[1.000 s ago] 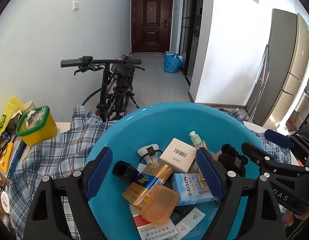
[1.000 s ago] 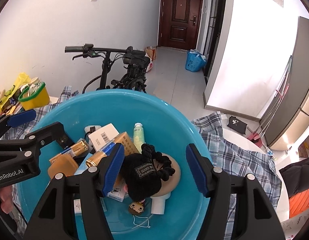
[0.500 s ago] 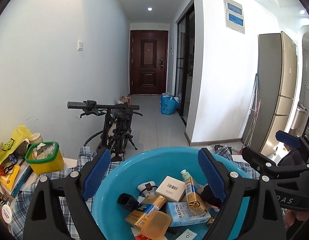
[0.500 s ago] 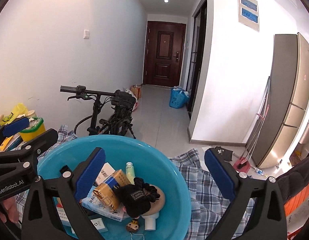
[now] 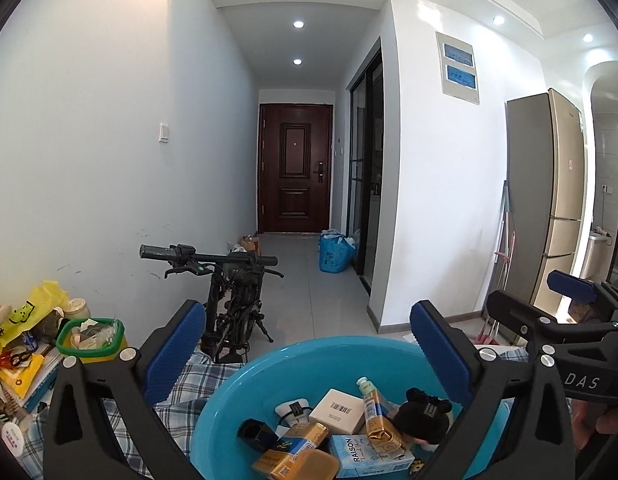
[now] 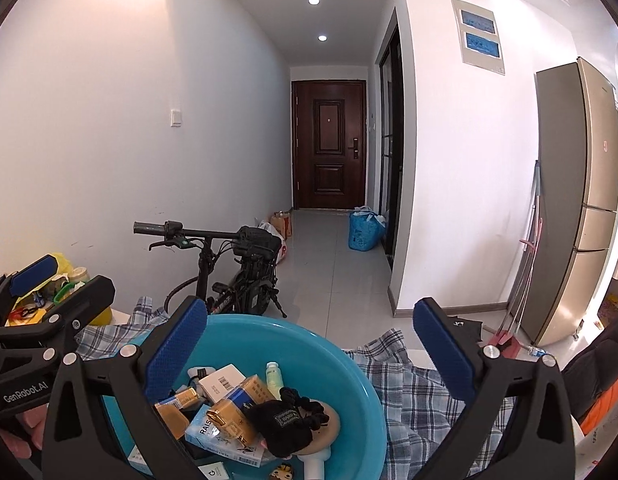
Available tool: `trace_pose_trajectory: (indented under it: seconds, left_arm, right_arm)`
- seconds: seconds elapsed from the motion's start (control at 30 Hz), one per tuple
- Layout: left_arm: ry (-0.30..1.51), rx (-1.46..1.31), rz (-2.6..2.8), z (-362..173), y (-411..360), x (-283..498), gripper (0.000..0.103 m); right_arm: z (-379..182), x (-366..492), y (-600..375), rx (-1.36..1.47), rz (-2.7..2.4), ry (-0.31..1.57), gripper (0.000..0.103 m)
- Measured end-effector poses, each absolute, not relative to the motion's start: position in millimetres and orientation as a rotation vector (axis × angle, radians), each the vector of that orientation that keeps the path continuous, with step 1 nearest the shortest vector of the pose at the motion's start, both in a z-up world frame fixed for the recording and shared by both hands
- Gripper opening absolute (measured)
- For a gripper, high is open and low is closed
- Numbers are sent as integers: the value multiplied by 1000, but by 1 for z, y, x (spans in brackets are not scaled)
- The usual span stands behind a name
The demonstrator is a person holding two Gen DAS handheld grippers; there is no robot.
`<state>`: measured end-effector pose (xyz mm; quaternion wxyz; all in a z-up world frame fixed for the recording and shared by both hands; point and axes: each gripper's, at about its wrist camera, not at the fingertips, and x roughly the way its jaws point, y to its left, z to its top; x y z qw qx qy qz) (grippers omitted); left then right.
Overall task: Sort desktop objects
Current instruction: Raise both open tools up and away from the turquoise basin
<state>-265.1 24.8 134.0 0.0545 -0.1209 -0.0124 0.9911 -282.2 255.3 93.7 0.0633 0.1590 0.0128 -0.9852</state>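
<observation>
A blue plastic basin (image 5: 269,368) (image 6: 341,360) sits on a plaid cloth (image 6: 421,388) and holds several small things: a white barcode box (image 5: 338,410), gold packs (image 5: 297,446) (image 6: 237,404), a light blue RAISON box (image 5: 365,454), a green-capped tube (image 5: 369,394) and a black scrunchie (image 6: 293,418). My left gripper (image 5: 307,344) is open and empty, raised above the basin's near side. My right gripper (image 6: 309,344) is open and empty, also raised above the basin. Each gripper shows at the edge of the other's view.
A yellow tub with a green rim (image 5: 91,340) and a pile of clutter (image 5: 21,344) stand at the table's left. A black bicycle (image 5: 229,296) leans behind the table. A fridge (image 6: 581,200) stands at the right.
Both grippers have risen and pulled back from the basin, empty, and now look down the hallway. The right gripper's jaws have opened wider. The basin's contents lie as before.
</observation>
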Motion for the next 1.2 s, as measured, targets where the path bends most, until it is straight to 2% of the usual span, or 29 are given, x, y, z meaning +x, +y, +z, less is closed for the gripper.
trace_pose_trajectory:
  seconds: [1.2]
  left_arm:
    - [-55,-202,3020,165,20,-220,103]
  right_arm:
    - [117,-252,265,308,-2993,19,103]
